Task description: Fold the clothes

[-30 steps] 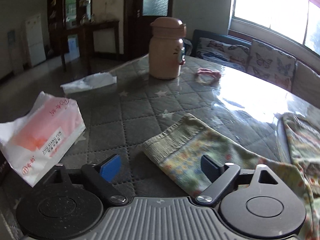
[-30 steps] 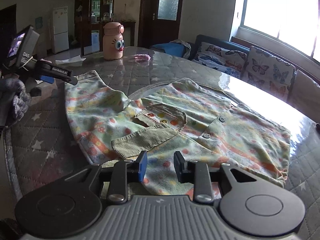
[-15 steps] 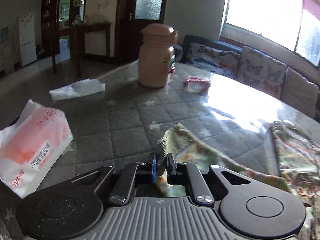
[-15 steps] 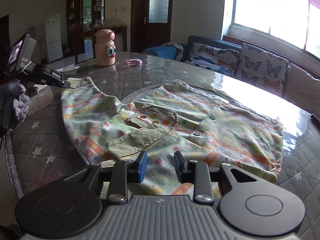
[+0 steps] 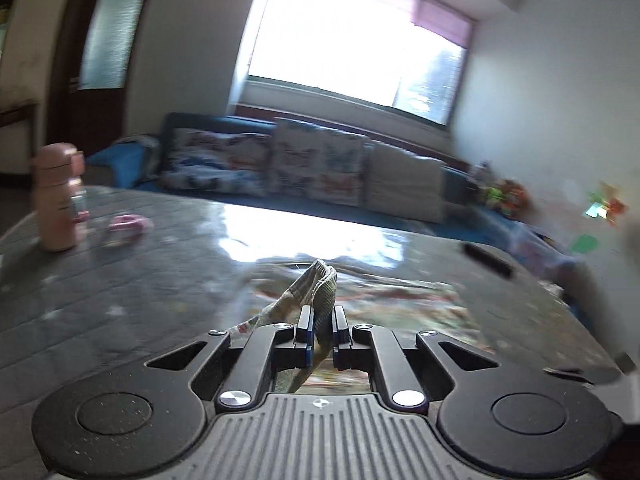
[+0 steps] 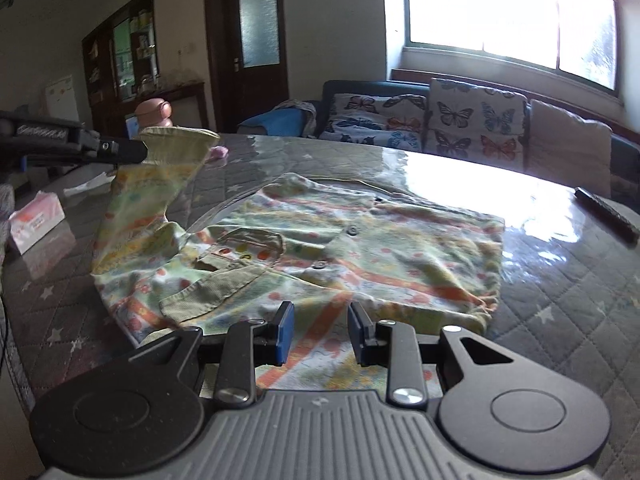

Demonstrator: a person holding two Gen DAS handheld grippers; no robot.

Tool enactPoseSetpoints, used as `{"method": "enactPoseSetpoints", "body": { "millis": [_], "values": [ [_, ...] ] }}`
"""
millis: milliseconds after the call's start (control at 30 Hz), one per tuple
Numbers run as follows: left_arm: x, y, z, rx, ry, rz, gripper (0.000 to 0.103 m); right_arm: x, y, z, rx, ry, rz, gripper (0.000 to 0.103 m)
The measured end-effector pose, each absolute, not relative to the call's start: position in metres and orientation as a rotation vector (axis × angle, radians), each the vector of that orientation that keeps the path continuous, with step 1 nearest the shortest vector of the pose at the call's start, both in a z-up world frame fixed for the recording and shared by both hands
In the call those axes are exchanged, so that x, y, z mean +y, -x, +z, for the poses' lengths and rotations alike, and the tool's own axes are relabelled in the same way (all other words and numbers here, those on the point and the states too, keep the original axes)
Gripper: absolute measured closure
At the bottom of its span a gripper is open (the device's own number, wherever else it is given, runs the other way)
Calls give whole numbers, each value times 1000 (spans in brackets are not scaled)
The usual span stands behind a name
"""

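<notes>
— Ribbed olive cuff of the shirt sleeve (image 5: pixel 322 292) pinched tight between the pads of the left gripper (image 5: pixel 320 334), lifted off the quilted table (image 5: pixel 120 280).

— Right gripper (image 6: pixel 320 336)?

— Parted, gripping nothing, poised over the near hem of the floral shirt (image 6: pixel 360 248), spread flat mid-table. Bare quilt on both sides.

— Differences between views?

— Only from the right wrist: sleeve raised at left, tissue pack (image 6: pixel 36 222) beyond. Left view blurred.
</notes>
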State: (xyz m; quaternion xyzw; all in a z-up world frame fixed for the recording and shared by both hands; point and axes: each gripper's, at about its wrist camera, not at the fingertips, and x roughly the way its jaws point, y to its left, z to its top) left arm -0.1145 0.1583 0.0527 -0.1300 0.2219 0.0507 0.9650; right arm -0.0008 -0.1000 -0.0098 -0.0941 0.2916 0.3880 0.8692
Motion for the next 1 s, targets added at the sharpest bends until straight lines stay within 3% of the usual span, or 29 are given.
{"method": "enactPoseSetpoints", "body": {
  "millis": [400, 500, 567, 1000],
  "values": [
    [73, 80, 11, 618, 112, -176, 89, -132, -15, -11, 662, 60, 748, 75],
    [70, 84, 7, 629, 94, -205, 75, -133, -17, -12, 682, 32, 752, 75],
    [73, 90, 9, 611, 78, -206, 56, -131, -19, -13, 696, 12, 761, 75],
    [163, 109, 2, 602, 100, 91, 53, -101, -24, -38, 820, 8, 792, 77]
  ]
}}
